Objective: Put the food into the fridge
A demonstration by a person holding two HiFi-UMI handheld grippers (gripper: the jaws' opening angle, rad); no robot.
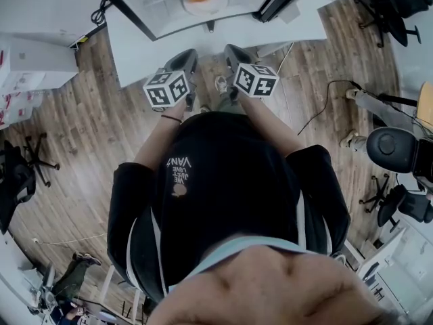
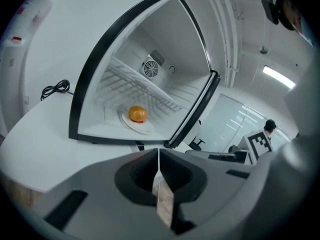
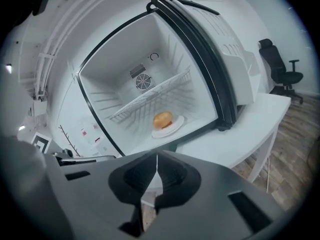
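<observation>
I have two grippers in front of me, both held short of the fridge. The left gripper (image 2: 159, 156) has its jaws pressed together with nothing between them. The right gripper (image 3: 157, 159) is in the same state: jaws together, empty.

Beyond the jaws lies one white tabletop (image 3: 250, 129). On it stands one small white fridge with a black door frame (image 3: 125, 49). Its one door (image 3: 220, 54) is swung wide open.

On the fridge floor, near the front edge, sits one round white plate (image 3: 175, 125). It carries one round orange food item (image 3: 163, 119), which rests on the plate, well apart from both grippers. Above and behind the plate is one white wire shelf (image 3: 150, 96). One round vent fan (image 3: 142, 81) is set in the back wall.
</observation>
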